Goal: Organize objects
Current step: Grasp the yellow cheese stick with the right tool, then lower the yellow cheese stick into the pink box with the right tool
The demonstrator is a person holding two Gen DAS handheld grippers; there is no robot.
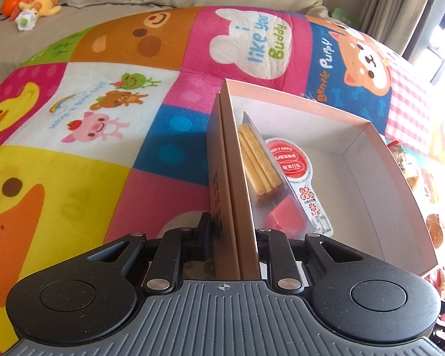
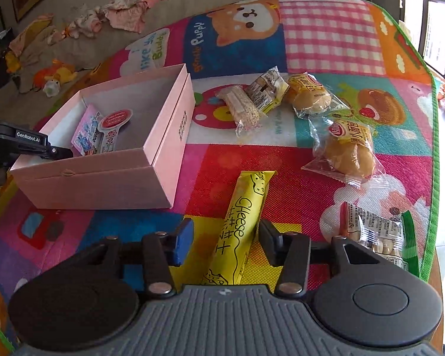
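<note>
A pink box (image 1: 370, 160) (image 2: 163, 136) lies open on the colourful play mat. My left gripper (image 1: 233, 231) is shut on the box's left wall, and its arm (image 2: 20, 142) shows in the right wrist view. Inside the box lie a biscuit-stick snack pack (image 1: 261, 166) and a red-lidded jelly cup (image 1: 290, 160) (image 2: 115, 120). My right gripper (image 2: 225, 237) is open around a yellow Cheese stick packet (image 2: 240, 222) lying on the mat; whether its fingers touch the packet cannot be told.
Loose snacks lie on the mat to the right: two wrapped buns (image 2: 311, 92) (image 2: 350, 151), a rice cracker pack (image 2: 241, 106), a small wrapped cake (image 2: 267, 87) and a nut packet (image 2: 376, 231). Plush toys (image 1: 32, 6) and clothes (image 2: 118, 14) lie on the sofa behind.
</note>
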